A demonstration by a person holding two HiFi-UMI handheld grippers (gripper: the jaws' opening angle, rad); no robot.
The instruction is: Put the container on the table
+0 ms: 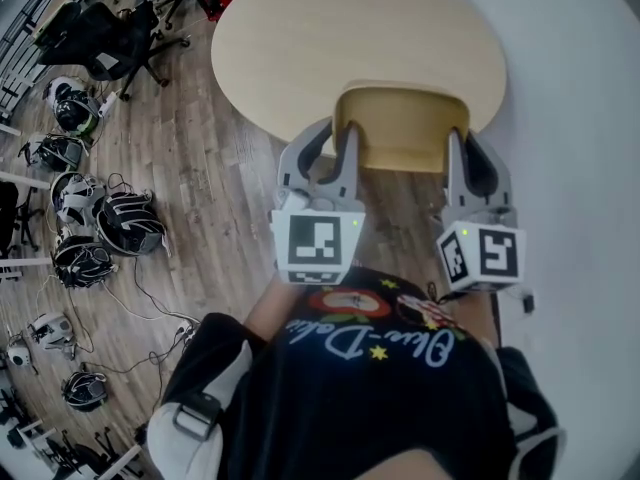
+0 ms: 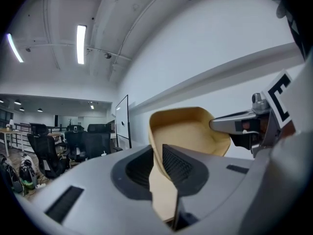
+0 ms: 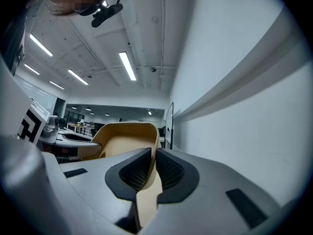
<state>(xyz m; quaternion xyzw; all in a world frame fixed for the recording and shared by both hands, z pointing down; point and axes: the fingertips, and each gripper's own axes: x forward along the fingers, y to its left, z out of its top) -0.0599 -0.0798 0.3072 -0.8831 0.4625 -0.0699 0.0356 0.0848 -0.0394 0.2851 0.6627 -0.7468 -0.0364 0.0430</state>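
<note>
The tan container [image 1: 400, 128] hangs in the air between both hands, open side up. From the head view it overlaps the near edge of the round wooden surface [image 1: 330, 38], but it is not set down yet. The left tongs [image 1: 330, 143] are clenched on its left wall and the right tongs [image 1: 470, 148] on its right wall. In each gripper view the ribbed pads press a thin tan wall between them.

The main risk, as I judge it, is the grip itself. Each pair of tongs pinches only a thin rim, so if the hands drift apart, squeeze inward or tilt unevenly, the wall could flex and slide out, or the container could twist. Its base could also catch the edge of the surface if carried too low, and the views do not show how high it rides above that edge.

No brand or label shows on the container. The marker cubes carry black-and-white square patterns, not words. The dark shirt has pale cursive lettering with stars, seen upside down and too unclear to read reliably.
</note>
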